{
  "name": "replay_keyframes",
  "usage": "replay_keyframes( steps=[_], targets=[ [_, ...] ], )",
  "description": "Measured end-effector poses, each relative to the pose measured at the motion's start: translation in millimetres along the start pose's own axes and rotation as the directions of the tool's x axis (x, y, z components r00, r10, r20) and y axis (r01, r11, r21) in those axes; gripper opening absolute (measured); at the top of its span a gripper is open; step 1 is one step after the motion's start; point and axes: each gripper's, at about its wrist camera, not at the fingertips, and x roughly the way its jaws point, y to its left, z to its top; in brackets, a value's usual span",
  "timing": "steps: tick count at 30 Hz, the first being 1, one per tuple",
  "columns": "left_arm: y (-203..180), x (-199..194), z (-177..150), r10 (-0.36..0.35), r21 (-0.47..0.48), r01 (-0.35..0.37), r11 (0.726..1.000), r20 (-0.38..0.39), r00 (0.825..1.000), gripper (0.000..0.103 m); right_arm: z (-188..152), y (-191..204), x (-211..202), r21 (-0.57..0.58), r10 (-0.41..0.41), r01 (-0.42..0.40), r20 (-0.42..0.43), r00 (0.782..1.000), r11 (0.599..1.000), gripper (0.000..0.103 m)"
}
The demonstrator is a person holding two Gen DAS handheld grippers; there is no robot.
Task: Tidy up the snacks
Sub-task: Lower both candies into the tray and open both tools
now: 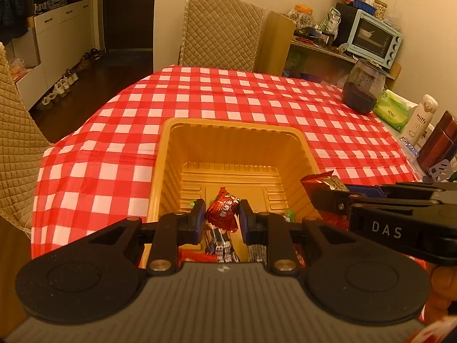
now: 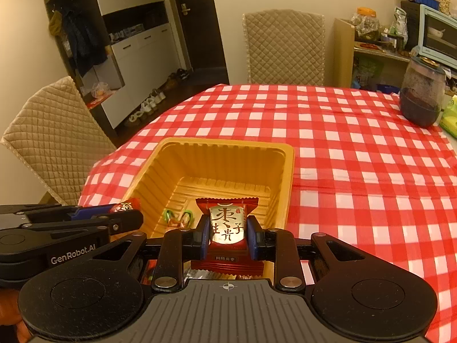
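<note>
Two grippers were loaded over the yellow tray (image 2: 288, 154): left gripper (image 1: 221, 214) pinched narrow on a red twist-wrapped candy (image 1: 222, 210); right gripper (image 2: 227, 228) clamped on a red-and-gold date packet (image 2: 227, 223). Best release was low inside the walls, one hand at a time, clear of the green-wrapped sweet (image 2: 178, 217); tray's near end was hidden, probably holding more packets.

Tray's (image 1: 171, 154) near rim hidden (behind jaws) — wrapper print unreadable.
</note>
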Motion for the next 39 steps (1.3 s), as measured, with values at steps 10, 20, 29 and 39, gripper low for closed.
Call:
replay_keyframes(
  steps=[10,20,29,39],
  targets=[
    [1.6,24.8,12.9,-0.003,0.013,0.004,1.000,-0.015,1.000,0.022,19.2,-0.8,19.3,-0.014,0.008,-0.008,0.005,1.000,1.000,0.027],
    [1.8,43.5,28.7,-0.007,0.037,0.007,0.999,-0.020,1.000,0.022,32.2,-6.2,40.6,-0.012,0.003,-0.003,-0.004,1.000,1.000,0.027],
    [1.4,62.0,35.7,-0.015,0.046,0.017,0.999,-0.034,0.999,0.022,35.2,-12.0,54.3,0.002,-0.002,0.002,-0.017,1.000,1.000,0.027],
    [3.5,73.3,40.4,-0.034,0.040,0.035,0.999,-0.032,0.999,0.026,36.7,-16.2,59.1,0.009,-0.011,0.011,-0.022,1.000,1.000,0.027]
  ],
)
